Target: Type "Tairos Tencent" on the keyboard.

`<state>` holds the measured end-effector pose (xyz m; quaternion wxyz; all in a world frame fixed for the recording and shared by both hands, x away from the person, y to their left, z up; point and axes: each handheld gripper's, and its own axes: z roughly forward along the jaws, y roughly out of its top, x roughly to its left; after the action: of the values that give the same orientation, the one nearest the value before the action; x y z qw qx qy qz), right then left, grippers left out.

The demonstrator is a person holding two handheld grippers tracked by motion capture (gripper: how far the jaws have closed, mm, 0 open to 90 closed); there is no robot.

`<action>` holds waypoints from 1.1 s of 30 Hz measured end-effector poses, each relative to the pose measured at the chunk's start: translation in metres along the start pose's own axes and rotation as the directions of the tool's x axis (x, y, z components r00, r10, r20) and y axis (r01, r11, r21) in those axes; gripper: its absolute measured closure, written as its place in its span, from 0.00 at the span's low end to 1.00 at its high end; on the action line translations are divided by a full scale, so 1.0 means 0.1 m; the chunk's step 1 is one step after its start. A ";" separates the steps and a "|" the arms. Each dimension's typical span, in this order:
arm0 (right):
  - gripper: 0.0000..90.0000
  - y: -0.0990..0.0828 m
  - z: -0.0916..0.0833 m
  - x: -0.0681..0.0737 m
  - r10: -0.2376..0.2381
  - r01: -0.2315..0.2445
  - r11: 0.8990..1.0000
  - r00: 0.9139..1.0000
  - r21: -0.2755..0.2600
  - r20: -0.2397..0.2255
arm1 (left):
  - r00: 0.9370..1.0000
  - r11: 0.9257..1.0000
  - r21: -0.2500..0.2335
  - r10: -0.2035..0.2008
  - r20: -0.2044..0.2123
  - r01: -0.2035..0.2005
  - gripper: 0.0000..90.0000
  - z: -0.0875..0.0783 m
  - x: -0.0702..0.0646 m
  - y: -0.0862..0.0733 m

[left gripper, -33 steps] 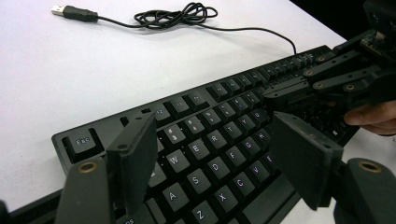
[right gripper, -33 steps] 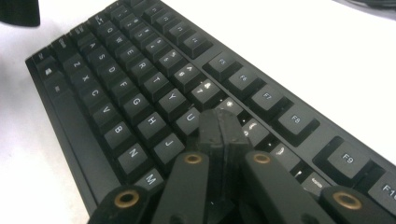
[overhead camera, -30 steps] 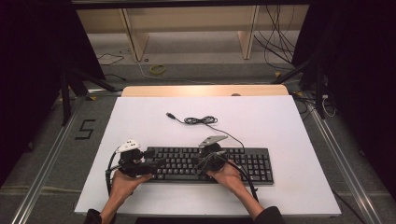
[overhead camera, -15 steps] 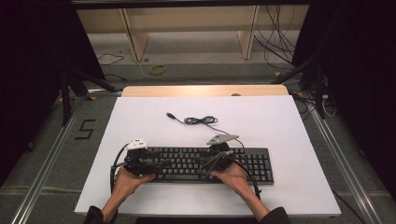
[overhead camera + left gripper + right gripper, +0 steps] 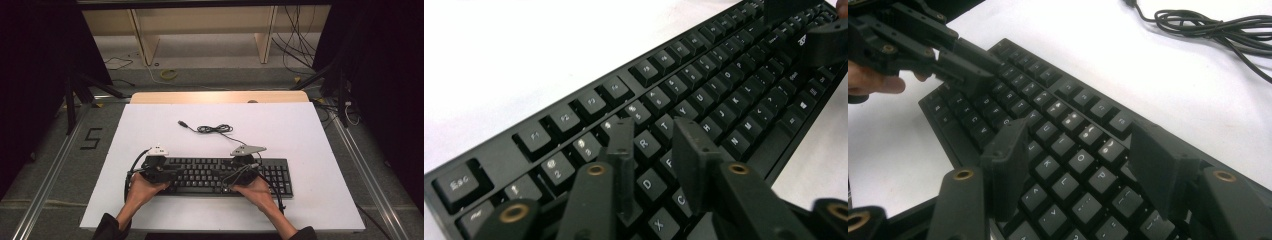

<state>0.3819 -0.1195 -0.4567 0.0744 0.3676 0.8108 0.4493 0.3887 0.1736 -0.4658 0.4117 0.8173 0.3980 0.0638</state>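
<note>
A black keyboard (image 5: pixel 215 175) lies near the front edge of the white table (image 5: pixel 280 125). My left gripper (image 5: pixel 654 127) hovers over its left half (image 5: pixel 704 95), above the R and F keys. Its jaws have just been closing and now stand about one key apart, with nothing gripped. My right gripper (image 5: pixel 1082 137) hangs over the O and P keys (image 5: pixel 1088 165). Its jaws have just been opening and stand wide with nothing between them. In the high view, the left gripper (image 5: pixel 175 175) and right gripper (image 5: pixel 229 179) point toward each other.
The keyboard's cable (image 5: pixel 212 129) lies coiled behind it and ends in a loose plug (image 5: pixel 183 123). Bare white table lies beyond and to the right. A wooden shelf frame (image 5: pixel 200 25) and floor cables (image 5: pixel 300 45) are past the far edge.
Both hands have shifted to the right along the keyboard. The keyboard and its cable lie where they were.
</note>
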 end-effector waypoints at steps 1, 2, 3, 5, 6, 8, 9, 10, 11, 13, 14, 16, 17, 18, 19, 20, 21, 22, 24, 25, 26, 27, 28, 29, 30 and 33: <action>0.46 0.00 -0.01 0.00 0.003 -0.003 1.000 1.000 0.002 0.001 | 1.000 1.000 0.003 0.009 -0.003 -0.009 0.81 0.01 0.00 0.01; 0.46 -0.01 -0.01 0.00 0.001 -0.001 1.000 1.000 0.001 0.004 | 1.000 1.000 0.003 0.013 -0.007 -0.013 0.82 0.01 0.00 0.02; 0.46 -0.01 -0.02 0.00 0.001 -0.001 1.000 1.000 0.000 0.002 | 1.000 1.000 0.005 0.015 -0.003 -0.015 0.84 0.03 0.00 0.03; 0.46 -0.01 -0.04 -0.01 0.006 -0.006 1.000 1.000 -0.003 0.003 | 1.000 1.000 0.016 0.024 -0.003 -0.024 0.87 0.05 0.00 0.03; 0.45 -0.02 -0.04 -0.01 0.008 -0.008 1.000 1.000 0.000 0.004 | 1.000 1.000 0.018 0.021 -0.004 -0.021 0.89 0.06 -0.01 0.03; 0.44 -0.02 -0.05 -0.01 0.009 -0.009 1.000 1.000 0.001 0.005 | 1.000 0.999 0.024 0.022 -0.001 -0.022 0.91 0.07 -0.01 0.04; 0.43 -0.02 -0.06 -0.01 0.014 -0.014 1.000 1.000 0.003 0.002 | 1.000 0.999 0.027 0.026 -0.003 -0.026 0.93 0.08 0.00 0.05; 0.43 -0.03 -0.06 -0.01 0.018 -0.018 1.000 1.000 0.002 -0.002 | 1.000 0.999 0.027 0.024 -0.005 -0.024 0.95 0.09 0.00 0.05; 0.42 -0.03 -0.06 -0.02 0.021 -0.021 1.000 1.000 0.001 -0.007 | 1.000 0.999 0.030 0.020 -0.003 -0.020 0.96 0.09 0.00 0.05; 0.42 -0.04 -0.07 -0.01 0.023 -0.023 1.000 1.000 0.003 -0.006 | 1.000 0.999 0.034 0.026 -0.001 -0.026 0.98 0.11 -0.01 0.06; 0.42 -0.04 -0.07 -0.01 0.022 -0.022 1.000 1.000 0.002 -0.006 | 1.000 0.999 0.039 0.029 0.001 -0.029 0.99 0.11 -0.01 0.07; 0.41 -0.04 -0.08 -0.01 0.025 -0.025 1.000 1.000 0.001 -0.009 | 1.000 0.999 0.037 0.029 0.002 -0.030 0.99 0.12 -0.02 0.07; 0.41 -0.04 -0.08 -0.01 0.025 -0.025 1.000 1.000 0.000 -0.009 | 1.000 0.999 0.038 0.029 0.002 -0.029 0.99 0.13 -0.02 0.07; 0.41 -0.04 -0.09 0.00 0.024 -0.024 1.000 1.000 0.000 -0.008 | 0.999 0.999 0.041 0.033 0.004 -0.033 0.99 0.14 -0.02 0.08; 0.41 -0.04 -0.09 -0.01 0.021 -0.021 1.000 1.000 -0.002 -0.006 | 0.999 0.998 0.047 0.034 0.004 -0.034 0.99 0.15 -0.02 0.08; 0.41 -0.04 -0.10 0.00 0.023 -0.023 1.000 1.000 -0.002 -0.007 | 0.999 0.998 0.052 0.038 0.000 -0.038 0.99 0.16 -0.02 0.08; 0.40 -0.05 -0.10 -0.01 0.022 -0.022 1.000 1.000 -0.004 -0.006 | 0.999 0.998 0.055 0.034 -0.001 -0.034 0.99 0.17 -0.02 0.08; 0.40 -0.05 -0.11 -0.01 0.024 -0.024 1.000 1.000 -0.004 -0.005 | 0.999 0.998 0.061 0.035 0.002 -0.035 0.99 0.18 -0.02 0.08; 0.39 -0.05 -0.11 -0.01 0.025 -0.025 1.000 1.000 -0.004 -0.002 | 0.999 0.997 0.066 0.038 -0.001 -0.038 0.99 0.19 -0.03 0.08; 0.38 -0.05 -0.11 0.00 0.026 -0.026 1.000 1.000 -0.003 -0.003 | 0.999 0.997 0.068 0.036 -0.001 -0.036 0.99 0.20 -0.03 0.07; 0.38 -0.05 -0.11 0.00 0.025 -0.025 1.000 1.000 -0.005 -0.003 | 0.999 0.997 0.069 0.034 -0.001 -0.034 0.99 0.20 -0.03 0.07; 0.38 -0.05 -0.12 0.00 0.025 -0.025 1.000 1.000 -0.004 -0.005 | 0.999 0.997 0.071 0.032 -0.003 -0.032 0.99 0.20 -0.02 0.07; 0.38 -0.05 -0.12 0.00 0.025 -0.025 1.000 1.000 -0.004 -0.004 | 1.000 0.997 0.071 0.030 -0.004 -0.030 0.99 0.20 -0.02 0.07; 0.38 -0.05 -0.12 0.00 0.024 -0.024 1.000 1.000 -0.005 -0.004 | 1.000 0.997 0.072 0.030 -0.005 -0.030 0.99 0.20 -0.02 0.07; 0.37 -0.05 -0.12 0.00 0.024 -0.024 1.000 1.000 -0.005 -0.004 | 1.000 0.997 0.073 0.030 -0.004 -0.030 0.99 0.20 -0.02 0.08; 0.37 -0.06 -0.13 -0.01 0.022 -0.022 1.000 1.000 -0.004 -0.003 | 1.000 0.997 0.078 0.030 -0.005 -0.029 0.99 0.20 -0.02 0.07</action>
<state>0.3734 -0.1304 -0.4539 0.0691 0.3756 0.8059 0.4523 0.4007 0.1570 -0.4732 0.3773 0.8384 0.3893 0.0568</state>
